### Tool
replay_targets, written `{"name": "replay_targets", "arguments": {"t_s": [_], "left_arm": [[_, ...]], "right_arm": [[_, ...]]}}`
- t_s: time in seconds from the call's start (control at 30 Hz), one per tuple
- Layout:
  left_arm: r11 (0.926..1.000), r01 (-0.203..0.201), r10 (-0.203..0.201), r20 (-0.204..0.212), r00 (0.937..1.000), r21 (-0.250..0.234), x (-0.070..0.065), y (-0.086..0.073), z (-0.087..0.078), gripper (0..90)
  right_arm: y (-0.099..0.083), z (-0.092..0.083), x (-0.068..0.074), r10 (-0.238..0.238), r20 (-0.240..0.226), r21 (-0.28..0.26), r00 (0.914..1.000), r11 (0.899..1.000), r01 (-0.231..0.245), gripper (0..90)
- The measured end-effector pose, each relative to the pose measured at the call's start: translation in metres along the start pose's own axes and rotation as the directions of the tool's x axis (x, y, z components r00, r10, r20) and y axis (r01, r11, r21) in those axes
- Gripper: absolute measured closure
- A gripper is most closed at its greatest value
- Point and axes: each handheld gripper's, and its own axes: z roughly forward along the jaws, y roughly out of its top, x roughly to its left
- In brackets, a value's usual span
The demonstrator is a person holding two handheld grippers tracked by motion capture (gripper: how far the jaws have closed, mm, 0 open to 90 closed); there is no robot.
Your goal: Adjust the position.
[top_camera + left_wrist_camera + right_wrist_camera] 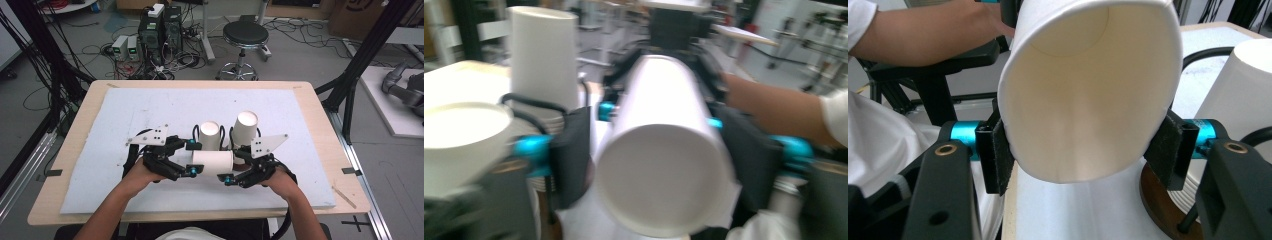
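Observation:
A white paper cup (pixel 212 162) lies on its side just above the white mat, held from both ends. My left gripper (pixel 192 157) comes in from the left and is shut on the cup's base end (pixel 664 165), a black pad (pixel 571 155) on each flank. From the right, my right gripper (pixel 231 165) is shut on the cup's open mouth (pixel 1088 100); its pads (pixel 998 155) squeeze the rim into an oval. Two more white cups (pixel 210 134) (pixel 245 127) stand upside down on black wire holders just behind.
The white mat (pixel 125 120) covers most of a wooden table (pixel 70 150). One holder's round brown base (pixel 1158 200) sits close under my right gripper. Beyond the far table edge are a stool (pixel 245 37) and computer boxes (pixel 160 30) on the floor.

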Motion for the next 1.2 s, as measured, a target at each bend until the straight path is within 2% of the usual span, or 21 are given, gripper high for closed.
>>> {"name": "replay_targets", "arguments": {"t_s": [0.07, 0.13, 0.23, 0.27, 0.3, 0.33, 0.53, 0.63, 0.7, 0.77, 0.83, 0.87, 0.9, 0.97, 1.1, 1.13, 1.2], "left_arm": [[1.0000, 0.000, 0.000, 0.009, 1.0000, -0.008, 0.0002, 0.0002, -0.0003, 36.1], [0.9998, 0.004, -0.004, 0.017, 0.9999, -0.022, 0.0006, -0.0001, -0.0002, 36.4], [0.9993, -0.004, 0.004, 0.006, 1.0000, -0.037, 0.0004, -0.0002, -0.0003, 36.3], [0.9992, -0.002, 0.002, 0.012, 0.9999, -0.041, 0.0005, -0.0006, -0.0001, 36.4], [0.9991, -0.001, 0.002, 0.017, 0.9999, -0.042, 0.0003, -0.0010, 0.0001, 36.4], [0.9992, -0.001, 0.001, 0.016, 0.9999, -0.041, 0.0002, -0.0015, 0.0005, 36.6], [0.9995, 0.019, -0.019, 0.013, 0.9997, -0.025, 0.0017, -0.0044, 0.0011, 36.8], [0.9997, 0.022, -0.022, -0.010, 0.9997, -0.006, 0.0016, -0.0058, 0.0023, 34.1], [0.9997, 0.024, -0.024, -0.034, 0.9991, 0.005, 0.0011, -0.0053, 0.0038, 27.6], [0.9996, 0.023, -0.023, -0.035, 0.9991, 0.018, 0.0009, -0.0057, 0.0049, 25.6], [0.9992, 0.015, -0.015, -0.023, 0.9996, 0.038, 0.0010, -0.0067, 0.0059, 26.5], [0.9990, -0.002, 0.002, 0.002, 1.0000, 0.045, 0.0004, -0.0074, 0.0062, 31.4], [0.9988, -0.013, 0.013, 0.001, 0.9999, 0.048, -0.0001, -0.0077, 0.0066, 34.6], [0.9990, -0.013, 0.012, 0.012, 0.9999, 0.043, 0.0001, -0.0077, 0.0066, 35.2], [0.9999, -0.008, 0.008, 0.014, 0.9999, 0.013, 0.0001, -0.0067, 0.0060, 35.3], [0.9999, -0.010, 0.010, 0.015, 0.9998, 0.007, 0.0003, -0.0066, 0.0053, 35.3], [0.9999, -0.013, 0.013, 0.021, 0.9997, 0.007, 0.0000, -0.0068, 0.0055, 35.4]], "right_arm": [[0.0006, -0.0010, 0.0001, 0.000, -0.008, 0.002, 1.0000, 1.000, 0.000, 37.2], [0.0010, -0.0014, 0.0005, 0.011, -0.011, -0.010, 0.9999, 1.000, -0.011, 31.5], [0.0021, -0.0029, 0.0013, 0.044, 0.004, -0.058, 0.9990, 0.997, -0.043, 21.4], [0.0024, -0.0032, 0.0014, 0.055, 0.005, -0.085, 0.9985, 0.995, -0.054, 20.5], [0.0026, -0.0036, 0.0012, 0.052, 0.010, -0.096, 0.9986, 0.994, -0.051, 21.1], [0.0027, -0.0043, 0.0012, 0.043, 0.014, -0.097, 0.9990, 0.994, -0.041, 26.9], [0.0028, -0.0080, 0.0007, 0.017, 0.004, -0.092, 0.9998, 0.996, -0.017, 36.3], [0.0040, -0.0087, 0.0012, 0.006, 0.002, -0.081, 1.0000, 0.997, -0.006, 39.1], [0.0053, -0.0087, 0.0012, -0.004, 0.000, -0.078, 1.0000, 0.997, 0.004, 40.0], [0.0059, -0.0093, 0.0018, -0.001, -0.003, -0.067, 1.0000, 0.998, 0.001, 40.7], [0.0061, -0.0099, 0.0014, -0.003, -0.007, -0.064, 1.0000, 0.998, 0.002, 41.0], [0.0061, -0.0100, 0.0015, -0.004, -0.008, -0.064, 1.0000, 0.998, 0.003, 41.0], [0.0061, -0.0101, 0.0013, 0.000, -0.013, -0.066, 0.9999, 0.998, -0.001, 41.0], [0.0058, -0.0103, 0.0012, 0.010, -0.017, -0.070, 0.9998, 0.997, -0.011, 37.3], [0.0049, -0.0086, 0.0014, 0.060, 0.001, -0.115, 0.9982, 0.992, -0.059, 19.8], [0.0046, -0.0084, 0.0012, 0.081, -0.008, -0.125, 0.9967, 0.989, -0.082, 19.5], [0.0040, -0.0080, 0.0003, 0.089, -0.003, -0.129, 0.9960, 0.988, -0.089, 20.0]]}}
